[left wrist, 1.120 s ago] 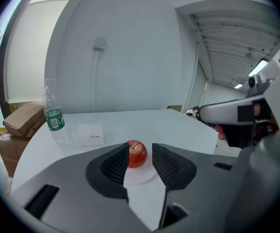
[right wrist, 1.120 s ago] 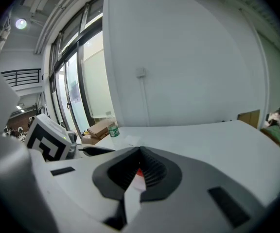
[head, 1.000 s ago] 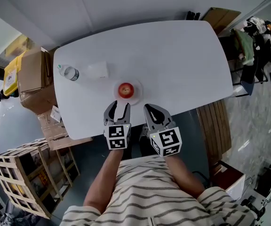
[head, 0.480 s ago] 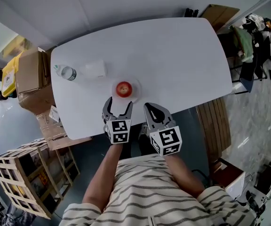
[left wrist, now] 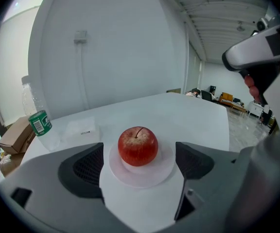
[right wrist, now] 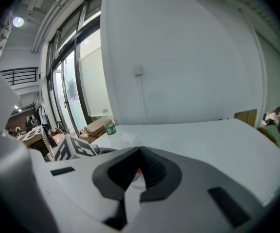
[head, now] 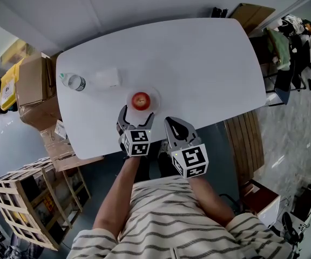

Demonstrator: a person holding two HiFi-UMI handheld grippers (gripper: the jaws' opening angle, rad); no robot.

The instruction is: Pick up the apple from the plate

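On the bench [head: 198, 63], apple [head: 141, 100]: upright on the plate [head: 152, 106], untouched.
Left tool [head: 137, 112]: I've just been opening it, now wide; apple just beyond its tips, nothing gripped.
Right tool [head: 169, 122]: closed, empty.

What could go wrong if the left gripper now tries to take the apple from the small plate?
The left gripper, whose jaws have just been opening, has the apple just ahead, not gripped.
1. The apple is round: one pad touching first may roll it off the plate.
2. A low jaw may catch the plate's rim and push it.
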